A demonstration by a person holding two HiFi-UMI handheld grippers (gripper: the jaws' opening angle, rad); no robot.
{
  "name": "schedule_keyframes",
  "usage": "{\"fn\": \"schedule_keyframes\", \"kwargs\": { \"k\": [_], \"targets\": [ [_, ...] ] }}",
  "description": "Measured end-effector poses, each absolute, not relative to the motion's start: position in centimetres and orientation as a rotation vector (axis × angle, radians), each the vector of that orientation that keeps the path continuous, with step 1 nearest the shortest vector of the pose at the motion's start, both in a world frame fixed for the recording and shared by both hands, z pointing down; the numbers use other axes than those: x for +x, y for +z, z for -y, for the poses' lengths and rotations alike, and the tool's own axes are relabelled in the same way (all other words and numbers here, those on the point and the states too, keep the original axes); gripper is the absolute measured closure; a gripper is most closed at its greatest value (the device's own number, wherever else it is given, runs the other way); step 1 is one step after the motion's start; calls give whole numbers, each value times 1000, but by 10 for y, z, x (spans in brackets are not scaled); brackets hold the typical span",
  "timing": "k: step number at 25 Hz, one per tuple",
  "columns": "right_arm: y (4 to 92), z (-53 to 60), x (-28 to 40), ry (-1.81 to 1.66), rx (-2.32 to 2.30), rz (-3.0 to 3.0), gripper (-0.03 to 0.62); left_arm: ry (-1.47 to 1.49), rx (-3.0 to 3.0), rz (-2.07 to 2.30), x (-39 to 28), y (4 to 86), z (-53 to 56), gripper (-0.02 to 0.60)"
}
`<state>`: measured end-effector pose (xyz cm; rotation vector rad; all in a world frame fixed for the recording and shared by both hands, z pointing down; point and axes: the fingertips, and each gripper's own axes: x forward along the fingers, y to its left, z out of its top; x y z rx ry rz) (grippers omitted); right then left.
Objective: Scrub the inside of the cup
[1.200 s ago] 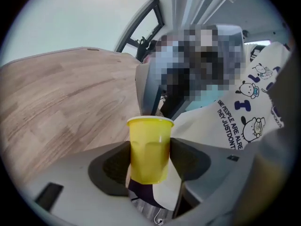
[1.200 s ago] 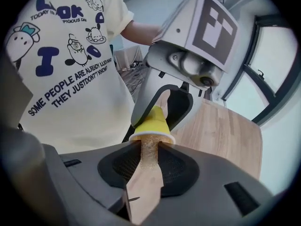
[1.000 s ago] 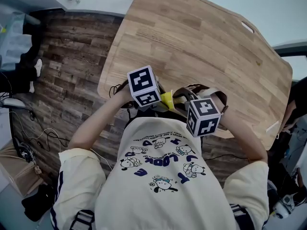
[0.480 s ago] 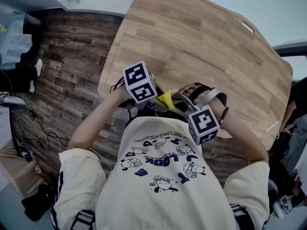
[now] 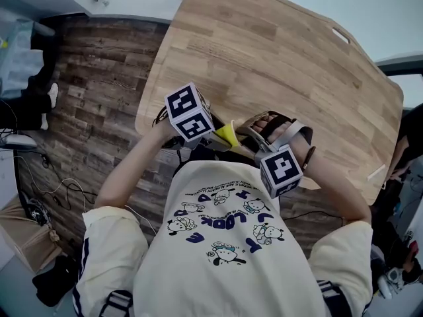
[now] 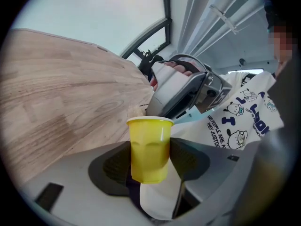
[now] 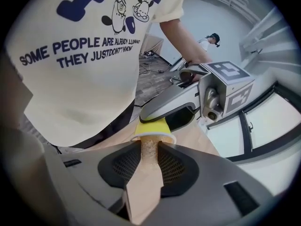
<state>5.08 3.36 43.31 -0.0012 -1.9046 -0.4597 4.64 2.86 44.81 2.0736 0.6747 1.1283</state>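
Mid-scrub, I judge: left gripper (image 6: 151, 157) fingers clamp the yellow cup (image 6: 149, 140) by the worktop's (image 5: 264, 65) 6 o'clock edge; right gripper (image 7: 150, 161) fingers pinch a tan scrubber (image 7: 143, 187) at its mouth

Light wooden tabletop (image 5: 277, 58), rounded at the corners, with a narrow slot (image 5: 341, 37) cut near its far right edge. Dark plank floor (image 5: 99, 78) to the left of the tabletop and under it. Tangle of cables (image 5: 33, 210) on the floor at the left, just above a brown box (image 5: 20, 236) at the lower left edge. Clear plastic bin (image 5: 16, 51) at the upper left. Cream T-shirt (image 5: 225, 256) across the lower middle, printed with navy lettering and cartoon dogs. Dark window frame (image 6: 165, 13) beyond the tabletop in the left gripper view. Distant standing person (image 7: 210, 40), small, in the right gripper view.
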Motion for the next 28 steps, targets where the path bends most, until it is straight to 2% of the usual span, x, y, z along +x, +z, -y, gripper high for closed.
{"fn": "schedule_keyframes", "kwargs": {
  "k": [11,28],
  "targets": [
    [436,-20,48,-152,146,2009,480,1327,2269,-603,46,450,-18,308],
    [437,-22,50,640,257,2141,482,1650,2560,-624,46,452,-23,308]
  ]
}}
